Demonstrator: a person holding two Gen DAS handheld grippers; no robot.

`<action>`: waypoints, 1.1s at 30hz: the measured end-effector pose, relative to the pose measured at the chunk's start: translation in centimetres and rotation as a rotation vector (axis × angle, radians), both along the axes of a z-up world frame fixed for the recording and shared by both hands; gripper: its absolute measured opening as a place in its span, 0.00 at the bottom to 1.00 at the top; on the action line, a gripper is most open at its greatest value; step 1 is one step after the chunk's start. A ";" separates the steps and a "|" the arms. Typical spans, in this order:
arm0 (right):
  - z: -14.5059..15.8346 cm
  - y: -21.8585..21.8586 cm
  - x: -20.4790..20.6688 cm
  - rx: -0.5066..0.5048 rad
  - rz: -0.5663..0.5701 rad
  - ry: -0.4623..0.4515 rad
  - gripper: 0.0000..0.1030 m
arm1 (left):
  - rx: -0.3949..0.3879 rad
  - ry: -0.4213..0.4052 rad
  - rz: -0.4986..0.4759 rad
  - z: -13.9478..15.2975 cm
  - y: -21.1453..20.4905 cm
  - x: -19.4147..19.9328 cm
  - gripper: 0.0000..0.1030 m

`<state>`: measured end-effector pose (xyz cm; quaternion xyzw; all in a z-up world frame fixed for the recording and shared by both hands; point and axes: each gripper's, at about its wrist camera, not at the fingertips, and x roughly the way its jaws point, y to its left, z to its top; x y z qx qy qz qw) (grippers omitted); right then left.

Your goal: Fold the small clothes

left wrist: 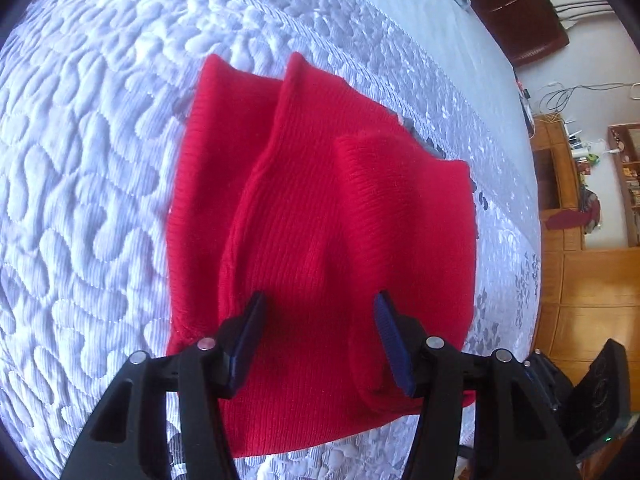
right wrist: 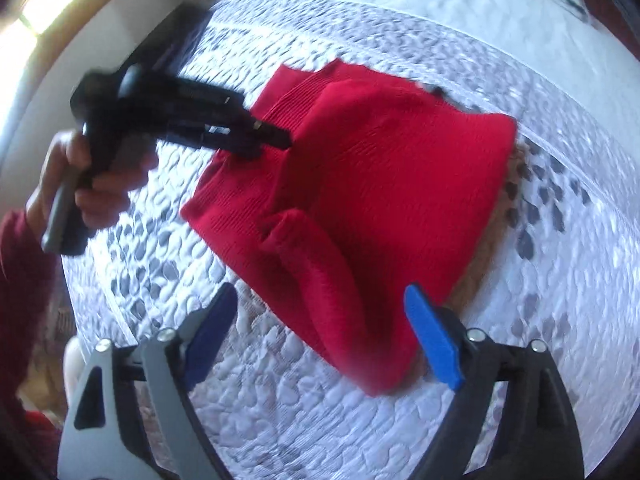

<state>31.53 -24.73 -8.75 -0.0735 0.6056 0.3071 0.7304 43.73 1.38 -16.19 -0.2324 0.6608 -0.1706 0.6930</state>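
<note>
Partly folded red ribbed knit garment (left wrist: 320, 220) on quilted bedspread (left wrist: 88, 160), beneath left gripper (left wrist: 320, 316) and right gripper (right wrist: 324, 312), both spread apart, gripping nothing.

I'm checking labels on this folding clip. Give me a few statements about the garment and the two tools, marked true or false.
1. The red ribbed knit garment lies on a white quilted bedspread. True.
2. The right tool is clamped shut on the garment. False: its pads stand wide apart.
3. The garment is spread out flat in a single layer. False: it is folded in overlapping layers.
4. The left tool is open over the garment. True.
</note>
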 end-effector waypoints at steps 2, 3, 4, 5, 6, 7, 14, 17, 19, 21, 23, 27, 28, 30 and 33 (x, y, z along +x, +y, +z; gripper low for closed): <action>-0.8 1.1 0.0 -0.028 0.034 -0.019 0.84 | -0.032 0.015 0.012 -0.1 0.5 -0.2 0.55; -1.1 1.7 0.3 -0.040 0.038 -0.022 0.84 | -0.049 0.026 0.022 -0.2 0.6 -0.2 0.55; -1.5 1.9 0.4 -0.041 0.040 -0.018 0.80 | -0.053 0.032 0.031 -0.3 0.8 0.0 0.55; -1.9 2.1 0.7 -0.031 0.042 -0.006 0.63 | -0.052 0.035 0.033 -0.4 0.8 -0.1 0.56; -2.2 2.0 0.9 0.000 0.037 0.030 0.50 | -0.047 0.035 0.029 -0.3 0.7 -0.1 0.56; -2.5 1.9 1.0 0.026 0.023 0.066 0.26 | -0.037 0.032 0.027 -0.3 0.6 -0.1 0.56; -0.9 -0.6 0.0 0.177 -0.065 0.136 0.06 | 0.011 0.006 0.004 -0.3 -2.3 0.8 0.63; 1.1 -2.4 0.1 0.253 -0.122 0.114 0.06 | -0.072 0.017 0.016 -0.2 -2.9 0.9 0.65; 1.7 -3.0 0.0 0.275 -0.129 0.113 0.06 | -0.120 0.023 0.037 -0.1 -3.4 1.2 0.66; 1.7 -3.2 -0.2 0.284 -0.127 0.118 0.06 | -0.144 0.033 0.044 -0.3 -4.5 1.7 0.67; 1.8 -3.6 -0.4 0.301 -0.133 0.116 0.06 | -0.164 0.061 0.031 -0.7 -5.3 2.0 0.67; 2.1 -4.7 -0.6 0.357 -0.153 0.107 0.06 | -0.171 0.087 0.024 -1.4 -6.8 2.3 0.68; 2.0 -5.0 -0.6 0.366 -0.156 0.110 0.06 | -0.179 0.092 0.026 -1.7 -7.1 2.5 0.68; 1.8 -5.2 -0.4 0.375 -0.158 0.118 0.06 | -0.198 0.103 0.044 -2.1 -7.2 2.9 0.66; 1.5 -5.3 -0.5 0.378 -0.160 0.127 0.06 | -0.180 0.078 0.052 -2.3 -7.2 3.3 0.19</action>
